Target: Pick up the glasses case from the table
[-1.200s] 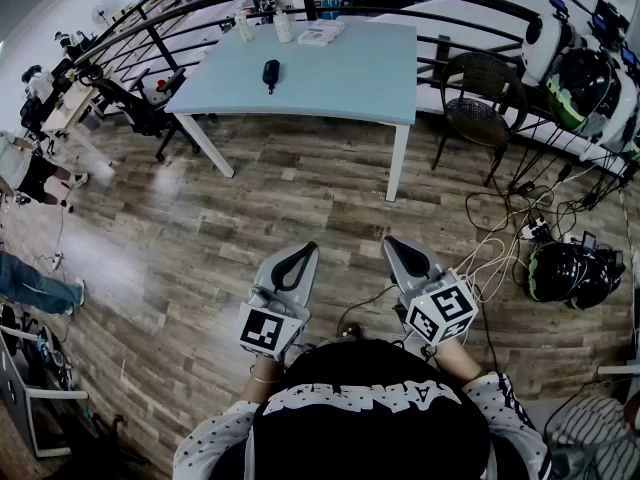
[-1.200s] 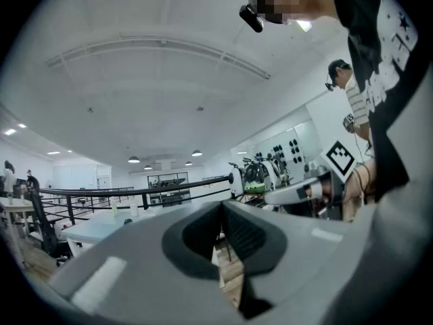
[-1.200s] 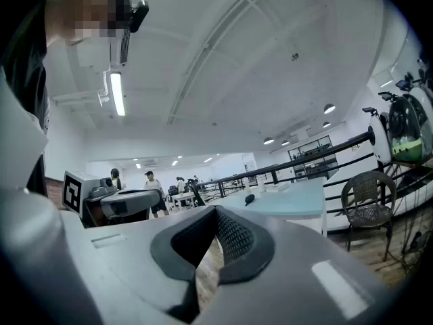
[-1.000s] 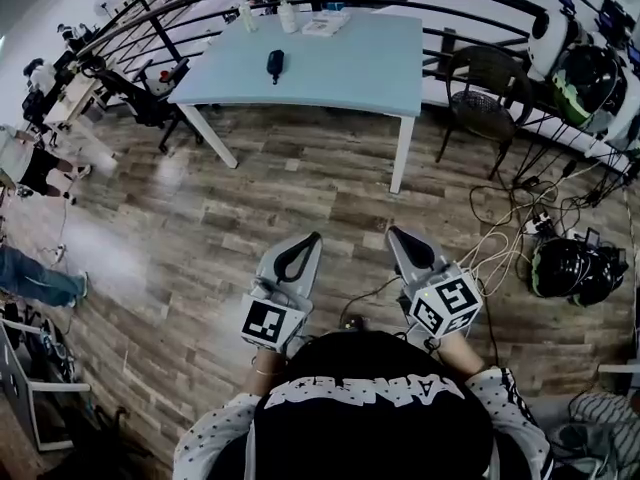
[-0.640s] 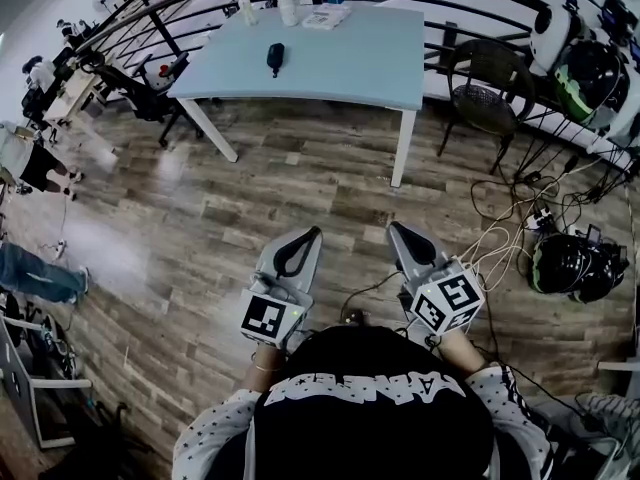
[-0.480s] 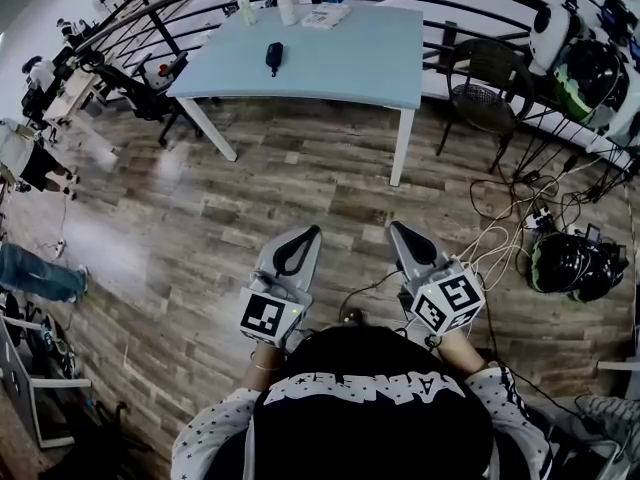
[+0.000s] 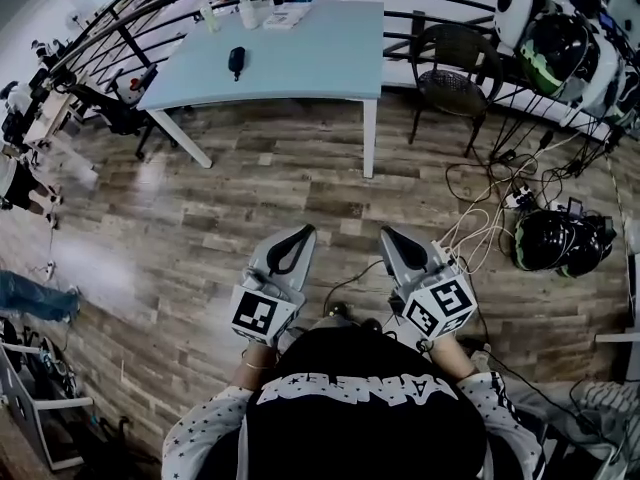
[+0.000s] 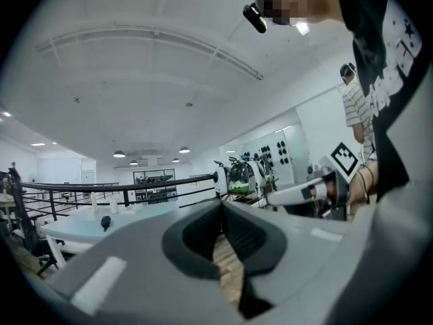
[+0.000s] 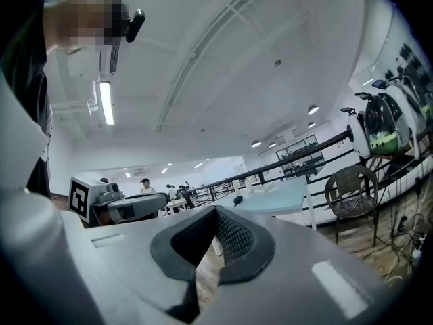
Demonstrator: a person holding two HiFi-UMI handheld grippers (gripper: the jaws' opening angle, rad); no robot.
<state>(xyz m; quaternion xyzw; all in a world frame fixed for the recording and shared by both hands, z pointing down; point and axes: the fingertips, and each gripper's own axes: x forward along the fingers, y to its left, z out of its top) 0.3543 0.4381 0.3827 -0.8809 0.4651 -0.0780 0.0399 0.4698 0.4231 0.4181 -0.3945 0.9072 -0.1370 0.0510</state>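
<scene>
The grey left gripper (image 7: 298, 236) and grey right gripper (image 7: 390, 238) are held clenched and empty at lower centre. The small dark oblong glasses case (image 7: 237, 61) lies at upper left on the pale blue rectangular table (image 7: 320, 48), well apart. The approach is judged in hand. Next, the table must be reached and one gripper's jaws opened.

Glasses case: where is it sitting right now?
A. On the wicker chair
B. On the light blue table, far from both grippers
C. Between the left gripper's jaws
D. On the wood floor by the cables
B: the dark glasses case lies on the light blue table, while the left gripper and right gripper are over the wood floor well short of it, jaws together and empty.
</scene>
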